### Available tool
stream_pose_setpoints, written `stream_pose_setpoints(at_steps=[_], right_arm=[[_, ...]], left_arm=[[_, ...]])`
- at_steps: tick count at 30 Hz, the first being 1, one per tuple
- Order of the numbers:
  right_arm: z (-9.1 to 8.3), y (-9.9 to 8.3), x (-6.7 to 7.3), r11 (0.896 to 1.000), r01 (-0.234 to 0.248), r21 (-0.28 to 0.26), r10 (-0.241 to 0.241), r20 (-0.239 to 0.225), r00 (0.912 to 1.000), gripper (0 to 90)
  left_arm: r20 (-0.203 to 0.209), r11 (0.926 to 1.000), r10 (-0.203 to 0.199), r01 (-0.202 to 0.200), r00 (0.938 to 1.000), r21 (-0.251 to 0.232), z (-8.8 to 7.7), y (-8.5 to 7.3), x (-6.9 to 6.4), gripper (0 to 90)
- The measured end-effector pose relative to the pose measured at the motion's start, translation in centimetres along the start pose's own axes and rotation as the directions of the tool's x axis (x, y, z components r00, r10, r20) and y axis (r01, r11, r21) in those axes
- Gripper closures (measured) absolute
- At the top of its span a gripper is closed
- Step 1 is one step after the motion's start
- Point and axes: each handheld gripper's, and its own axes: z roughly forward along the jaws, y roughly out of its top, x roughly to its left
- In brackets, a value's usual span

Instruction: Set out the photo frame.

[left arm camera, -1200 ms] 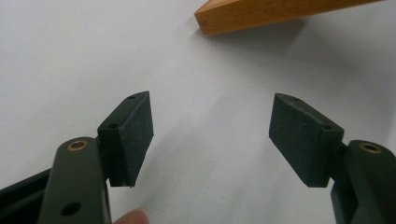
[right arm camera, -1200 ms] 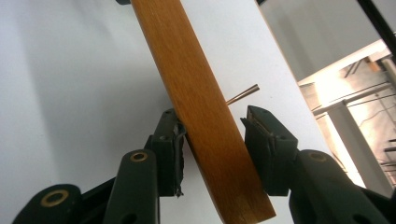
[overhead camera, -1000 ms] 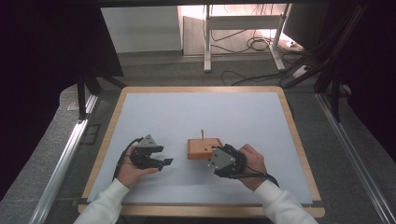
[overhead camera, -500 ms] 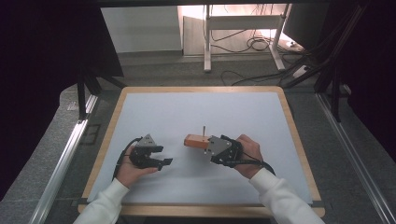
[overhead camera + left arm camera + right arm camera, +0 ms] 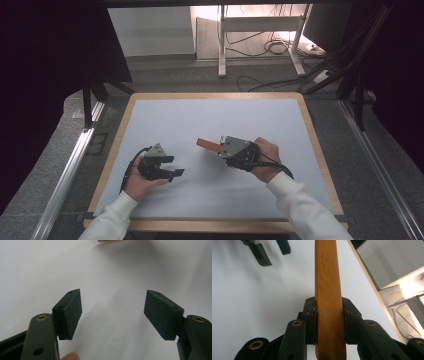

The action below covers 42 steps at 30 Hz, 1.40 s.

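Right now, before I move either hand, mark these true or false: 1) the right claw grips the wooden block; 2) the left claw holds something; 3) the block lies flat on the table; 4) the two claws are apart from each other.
1) True: the right claw is clamped on the wooden block, a pad pressing on each side.
2) False: the left claw stands open with nothing between its pads, over the white table.
3) False: the block sticks out of the right claw, lifted off the table.
4) True: a stretch of bare table lies between the claws in the high view.
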Motion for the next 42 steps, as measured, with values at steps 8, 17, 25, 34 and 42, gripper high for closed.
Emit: stream_pose_setpoints(at_steps=[8, 17, 25, 34, 42], right_arm=[[-1.4, 0.7, 0.3, 0.999, -0.004, -0.046, -0.002, -0.129, 0.9916, 69.5], [-1.6, 0.4, -0.5, 0.995, -0.067, -0.077, 0.056, -0.144, 0.9880, 68.5], [-0.3, -0.1, -3.0, 0.985, -0.160, -0.071, 0.153, -0.091, 0.9840, 65.8], [1.2, -1.4, -5.7, 0.964, -0.255, -0.074, 0.251, -0.059, 0.9661, 58.2], [2.4, -2.2, -6.8, 0.951, -0.305, -0.057, 0.305, -0.013, 0.9523, 50.3]], left_arm=[[0.001, 1.0000, 0.008, -0.008, 1.0000, 0.000, 0.0, 0.0, 0.0, 30.0], [0.005, 1.0000, 0.005, -0.005, 1.0000, -0.001, 0.1, 0.1, 0.0, 30.0], [0.008, 1.0000, 0.009, -0.009, 0.9999, 0.002, 0.2, 0.1, 0.0, 29.9], [0.009, 0.9999, 0.010, -0.010, 0.9999, 0.006, 0.4, 0.1, -0.1, 29.8], [0.007, 0.9998, 0.016, -0.016, 0.9998, 0.009, 0.5, 0.1, -0.1, 29.4]])
